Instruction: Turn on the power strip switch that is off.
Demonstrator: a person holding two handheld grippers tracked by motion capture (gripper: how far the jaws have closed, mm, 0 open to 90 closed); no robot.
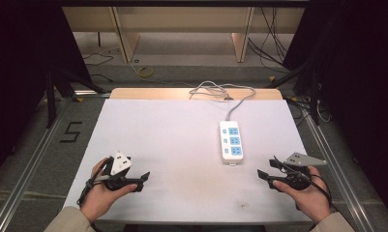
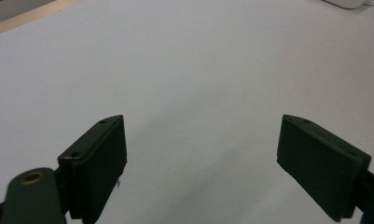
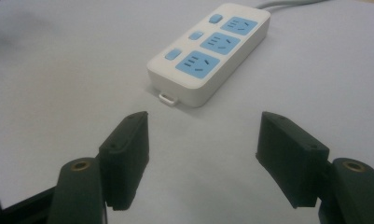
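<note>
A white sheet covers the worktop [image 1: 182, 145], with dark floor and wooden furniture legs beyond its far edge. The power strip [image 1: 231, 141] lies ahead of the right gripper [image 1: 268, 175] and a little toward the centre of the worktop, near it but not touching. The left gripper [image 1: 142, 179] is well apart from the strip, so the right hand is the nearer one by a clear margin.

The strip's long axis runs away from the person. In the right gripper view its near short end, with a small tab, faces the gripper [image 3: 201, 154]; the power strip [image 3: 212, 51] slants off up and to the right there. Both grippers stand wide open and hold nothing; the left one [image 2: 201, 158] looks over bare sheet.

The strip's grey cable [image 1: 218, 91] coils off the far edge of the worktop; where it ends I cannot make out.
</note>
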